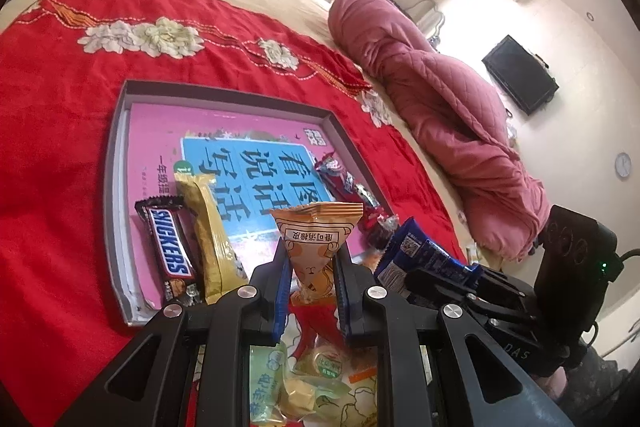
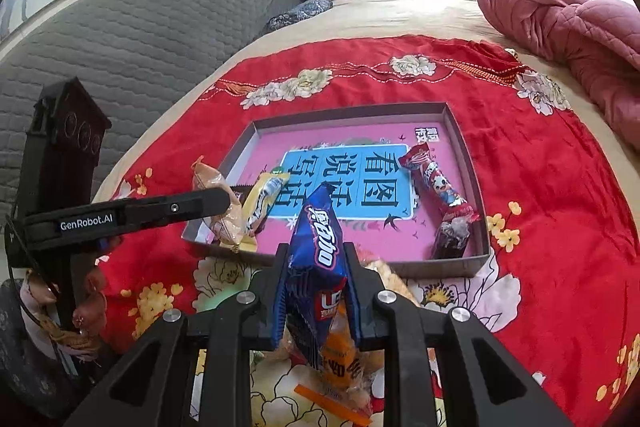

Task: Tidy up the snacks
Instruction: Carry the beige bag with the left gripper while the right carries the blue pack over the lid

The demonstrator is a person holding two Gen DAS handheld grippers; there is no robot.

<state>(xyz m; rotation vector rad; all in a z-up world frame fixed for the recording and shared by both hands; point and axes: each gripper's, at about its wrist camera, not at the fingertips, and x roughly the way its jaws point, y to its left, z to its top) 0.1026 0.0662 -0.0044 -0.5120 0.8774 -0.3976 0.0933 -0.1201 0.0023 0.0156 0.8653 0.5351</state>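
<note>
crinkly orange packet [image 1: 316,247], glossy blue packet [image 2: 316,251]

One tray [image 2: 466,147], one book [image 2: 344,187], two held snack packets.

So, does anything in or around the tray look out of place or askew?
Yes. A pink workbook lines the grey tray, odd for snacks. The Snickers bar and gold bar overhang the tray's near rim.
</note>
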